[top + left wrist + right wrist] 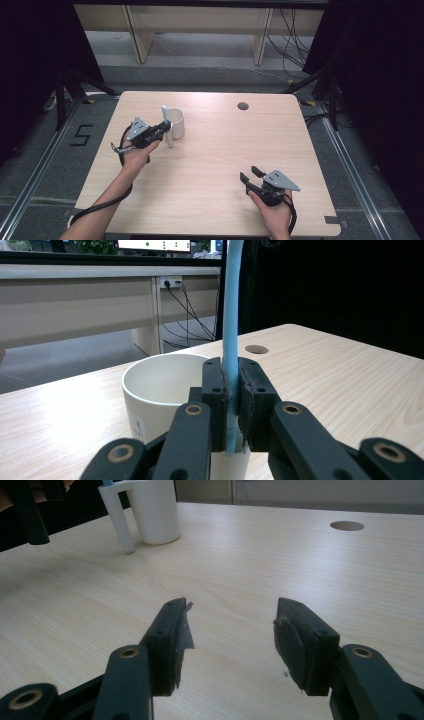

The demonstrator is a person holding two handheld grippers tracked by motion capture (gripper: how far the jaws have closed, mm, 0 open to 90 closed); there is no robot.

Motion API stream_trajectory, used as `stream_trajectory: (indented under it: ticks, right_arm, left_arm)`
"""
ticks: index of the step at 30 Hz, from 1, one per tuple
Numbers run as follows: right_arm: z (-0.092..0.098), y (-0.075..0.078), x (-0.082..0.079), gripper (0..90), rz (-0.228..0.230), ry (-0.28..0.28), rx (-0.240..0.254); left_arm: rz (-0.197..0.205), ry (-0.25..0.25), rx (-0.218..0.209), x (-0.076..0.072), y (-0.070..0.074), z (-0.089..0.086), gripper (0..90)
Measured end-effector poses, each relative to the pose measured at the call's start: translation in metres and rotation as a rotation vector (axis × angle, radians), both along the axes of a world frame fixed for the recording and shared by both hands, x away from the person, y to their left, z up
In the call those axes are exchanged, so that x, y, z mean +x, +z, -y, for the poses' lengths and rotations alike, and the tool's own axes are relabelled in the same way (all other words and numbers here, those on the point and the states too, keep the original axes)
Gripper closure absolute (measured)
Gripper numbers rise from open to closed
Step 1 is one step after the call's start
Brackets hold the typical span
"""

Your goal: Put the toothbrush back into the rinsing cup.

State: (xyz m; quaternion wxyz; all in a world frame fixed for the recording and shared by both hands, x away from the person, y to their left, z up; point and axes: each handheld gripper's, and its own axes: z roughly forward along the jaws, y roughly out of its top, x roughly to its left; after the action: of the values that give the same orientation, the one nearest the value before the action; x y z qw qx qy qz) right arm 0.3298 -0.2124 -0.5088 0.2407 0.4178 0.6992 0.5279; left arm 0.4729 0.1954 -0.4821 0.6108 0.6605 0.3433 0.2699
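Note:
A white cup (176, 123) stands upright on the left half of the wooden table (220, 150). My left gripper (167, 125) is shut on a pale blue stick (166, 131) that stands nearly upright just beside the cup, outside it. In the left gripper view the stick (231, 315) rises from between the pressed pads (219, 390), with the cup (160, 385) behind on the left. My right gripper (248, 173) rests near the table's front right, open, with nothing between its fingers. From the right gripper (232, 605) the cup (156, 510) and stick (120, 522) show far off, the stick's lower end at the tabletop.
A round cable hole (243, 106) sits in the table near its far edge. Bare wood (220, 145) lies between the two grippers. Beyond the table are shelf legs (261, 40) and loose cables (292, 35) on the floor, with dark curtains at both sides.

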Motion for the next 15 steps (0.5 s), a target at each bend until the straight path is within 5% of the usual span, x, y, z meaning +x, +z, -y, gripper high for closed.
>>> stream_trajectory:
  ticks: [9, 15]
  right_arm:
    - [-0.0002, 0.0001, -0.0014, 47.8, -0.021, -0.006, -0.008]
    - [-0.0005, -0.0003, -0.001, 47.6, -0.019, 0.001, -0.001]
  left_arm:
    - [-0.011, 0.002, 0.01, -0.0007, -0.0009, -0.0013, 76.1]
    - [-0.022, 0.011, 0.014, -0.0023, 0.0006, -0.0015, 59.1]
